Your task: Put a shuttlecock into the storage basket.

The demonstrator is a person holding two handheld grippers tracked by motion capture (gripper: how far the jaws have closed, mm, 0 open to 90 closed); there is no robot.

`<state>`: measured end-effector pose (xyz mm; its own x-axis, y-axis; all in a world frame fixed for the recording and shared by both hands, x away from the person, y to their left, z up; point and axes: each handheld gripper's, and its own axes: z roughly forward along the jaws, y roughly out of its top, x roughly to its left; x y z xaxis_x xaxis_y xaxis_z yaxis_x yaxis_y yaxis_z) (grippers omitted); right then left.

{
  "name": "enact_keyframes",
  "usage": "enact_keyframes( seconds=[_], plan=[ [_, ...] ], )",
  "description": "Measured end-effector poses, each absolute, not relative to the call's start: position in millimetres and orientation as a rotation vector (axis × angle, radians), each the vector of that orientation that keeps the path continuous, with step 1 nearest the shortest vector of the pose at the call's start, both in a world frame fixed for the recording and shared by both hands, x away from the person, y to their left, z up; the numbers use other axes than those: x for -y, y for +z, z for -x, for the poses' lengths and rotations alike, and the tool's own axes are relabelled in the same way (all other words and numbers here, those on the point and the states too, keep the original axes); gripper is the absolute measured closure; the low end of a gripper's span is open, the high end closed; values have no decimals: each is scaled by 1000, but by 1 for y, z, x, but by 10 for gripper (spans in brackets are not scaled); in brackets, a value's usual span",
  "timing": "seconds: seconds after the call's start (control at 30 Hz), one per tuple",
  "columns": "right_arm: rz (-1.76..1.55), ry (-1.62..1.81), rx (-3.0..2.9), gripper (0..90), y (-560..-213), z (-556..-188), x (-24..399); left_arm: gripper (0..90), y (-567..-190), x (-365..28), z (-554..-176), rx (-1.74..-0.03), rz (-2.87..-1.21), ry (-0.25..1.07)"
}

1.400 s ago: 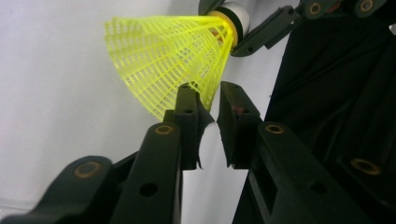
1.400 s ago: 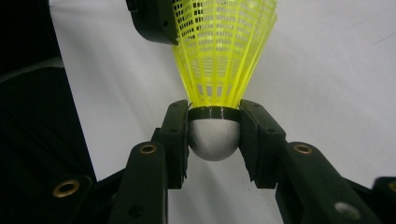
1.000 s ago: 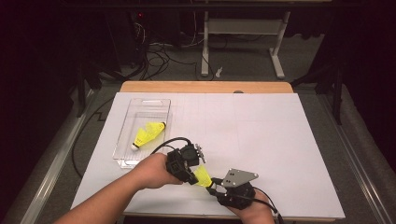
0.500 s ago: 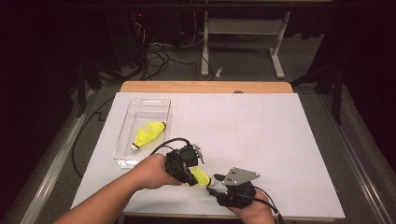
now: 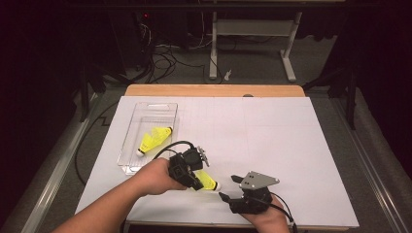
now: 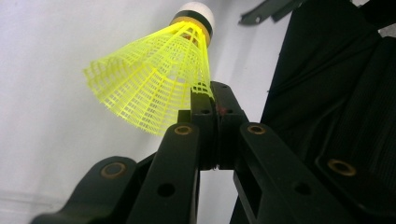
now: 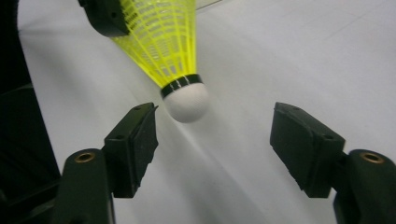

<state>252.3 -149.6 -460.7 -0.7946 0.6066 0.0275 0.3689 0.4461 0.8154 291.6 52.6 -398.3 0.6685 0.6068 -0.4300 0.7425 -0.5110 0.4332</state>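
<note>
A yellow plastic shuttlecock (image 5: 206,180) with a white cork hangs just above the white table near the front. My left gripper (image 5: 197,180) is shut on the rim of its mesh skirt (image 6: 154,79), the jaws (image 6: 208,93) pinched tight on the netting. My right gripper (image 5: 227,187) faces it from the right. Its jaws have just been opening and stand open (image 7: 215,130). The cork (image 7: 187,100) sits just ahead of them, closer to the left pad and touching neither. A second yellow shuttlecock (image 5: 153,141) lies in a clear plastic tray (image 5: 155,104) at the left.
White paper (image 5: 272,141) covers the table, with a wooden edge (image 5: 214,90) at the far side. The left gripper's cable (image 5: 167,145) loops toward the tray. Dark floor, cables and a table frame (image 5: 252,34) lie beyond.
The right gripper's jaws have spread apart from around the shuttlecock's cork. The left hand and the shuttlecock have stayed where they were.
</note>
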Motion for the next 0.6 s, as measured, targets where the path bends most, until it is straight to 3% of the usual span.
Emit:
enact_keyframes(
  seconds=[0.4, 0.6],
  plan=[
    [-994, 1247, -2323, 160, -462, -260, 182, 892, -399, -63, -297, -1076, -2275, -264],
    [-1037, 1251, -2274, 128, -462, -262, 195, 892, -400, -68, -298, -1093, -2267, -260]
  ],
)
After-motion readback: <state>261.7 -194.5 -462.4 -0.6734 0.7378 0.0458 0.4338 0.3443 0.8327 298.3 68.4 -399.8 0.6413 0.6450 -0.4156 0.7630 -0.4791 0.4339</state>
